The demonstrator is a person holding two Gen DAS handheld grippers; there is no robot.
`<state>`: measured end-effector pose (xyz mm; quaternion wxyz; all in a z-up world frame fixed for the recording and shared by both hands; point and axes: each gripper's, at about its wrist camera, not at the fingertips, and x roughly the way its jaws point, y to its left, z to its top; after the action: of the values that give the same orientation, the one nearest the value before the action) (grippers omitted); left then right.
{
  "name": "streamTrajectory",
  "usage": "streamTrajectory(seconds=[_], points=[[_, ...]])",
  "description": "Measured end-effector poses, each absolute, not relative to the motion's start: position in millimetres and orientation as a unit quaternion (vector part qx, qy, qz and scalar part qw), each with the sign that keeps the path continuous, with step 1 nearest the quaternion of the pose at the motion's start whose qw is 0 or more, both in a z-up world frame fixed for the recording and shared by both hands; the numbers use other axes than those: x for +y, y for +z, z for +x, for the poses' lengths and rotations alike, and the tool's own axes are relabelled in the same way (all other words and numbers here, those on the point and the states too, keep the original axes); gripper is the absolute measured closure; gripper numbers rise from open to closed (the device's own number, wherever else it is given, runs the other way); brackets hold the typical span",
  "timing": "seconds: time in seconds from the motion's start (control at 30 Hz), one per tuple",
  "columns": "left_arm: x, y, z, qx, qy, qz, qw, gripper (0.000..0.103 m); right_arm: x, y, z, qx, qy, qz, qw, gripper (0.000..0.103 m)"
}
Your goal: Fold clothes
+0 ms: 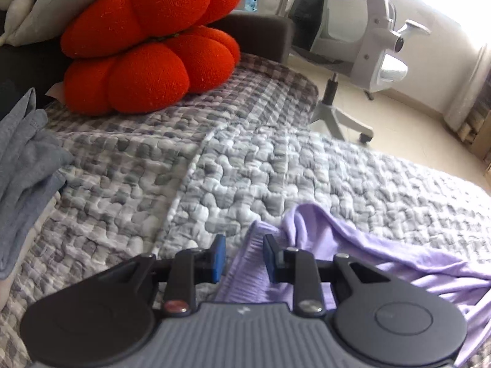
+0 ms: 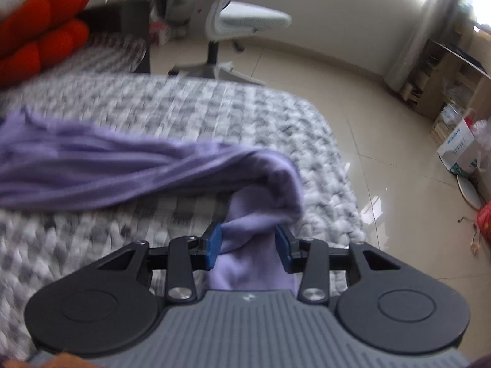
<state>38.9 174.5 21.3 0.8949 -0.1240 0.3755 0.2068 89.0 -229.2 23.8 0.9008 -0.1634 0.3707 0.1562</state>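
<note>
Left wrist view: the left tongs (image 1: 244,256) are seen parted, a ribbed edge of the lilac garment (image 1: 353,245) lying between the pads without being pressed; in the right wrist view the right tongs (image 2: 248,247) are parted too, a bunched end of the garment (image 2: 254,224) sitting loosely between them; the cloth is stretched rumpled across the quilted bed (image 1: 153,165); no fold can be made out, so nearly all folding is judged left; farther off, a grey garment (image 1: 21,165) waits beside red cushions (image 1: 144,46).

Right gripper (image 2: 248,243), blue pads apart, lilac knit garment (image 2: 129,171) bunched between them at lower centre; grey-white quilted bedspread (image 2: 214,107) beneath; white swivel chair (image 2: 245,20) upper centre.
</note>
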Motion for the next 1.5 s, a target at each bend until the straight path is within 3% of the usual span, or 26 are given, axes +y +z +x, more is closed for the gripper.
streamTrajectory(seconds=[0.03,0.07,0.13,0.47,0.57,0.7,0.73,0.8,0.87,0.9,1.0,1.07,1.2,1.5], points=[[172,22,39,0.374,0.211,-0.123,0.895,0.093,-225,20,88,0.373,0.160,-0.182,0.896,0.068],[170,22,39,0.372,0.214,-0.123,0.895,0.103,-226,22,86,0.364,0.152,-0.187,0.900,0.085],[166,23,38,0.369,0.222,-0.113,0.895,0.103,-229,28,82,0.347,0.136,-0.198,0.907,0.099],[186,38,26,0.328,0.244,-0.158,0.899,0.103,-263,95,45,0.086,-0.028,-0.264,0.960,0.103],[188,36,25,0.333,0.241,-0.160,0.898,0.103,-274,84,44,0.127,-0.027,-0.271,0.954,0.103],[187,35,24,0.349,0.207,-0.164,0.899,0.103,-282,59,53,0.241,0.039,-0.222,0.944,0.103],[185,34,24,0.355,0.193,-0.172,0.898,0.102,-282,55,57,0.269,0.058,-0.205,0.939,0.101],[181,35,22,0.357,0.175,-0.184,0.899,0.100,-277,54,64,0.282,0.080,-0.190,0.937,0.086],[177,36,22,0.356,0.167,-0.184,0.901,0.093,-272,59,71,0.285,0.091,-0.176,0.938,0.047],[175,37,22,0.356,0.172,-0.178,0.901,0.086,-269,62,75,0.286,0.096,-0.168,0.939,0.041],[172,34,25,0.357,0.181,-0.168,0.901,0.076,-267,79,91,0.287,0.117,-0.122,0.943,0.038],[173,33,26,0.361,0.183,-0.171,0.898,0.073,-269,89,107,0.296,0.116,-0.080,0.945,0.032],[172,32,28,0.362,0.186,-0.155,0.900,0.065,-269,81,142,0.331,0.130,-0.043,0.934,0.030],[167,22,42,0.381,0.195,-0.122,0.896,0.064,-233,46,155,0.341,0.197,-0.138,0.909,0.030]])
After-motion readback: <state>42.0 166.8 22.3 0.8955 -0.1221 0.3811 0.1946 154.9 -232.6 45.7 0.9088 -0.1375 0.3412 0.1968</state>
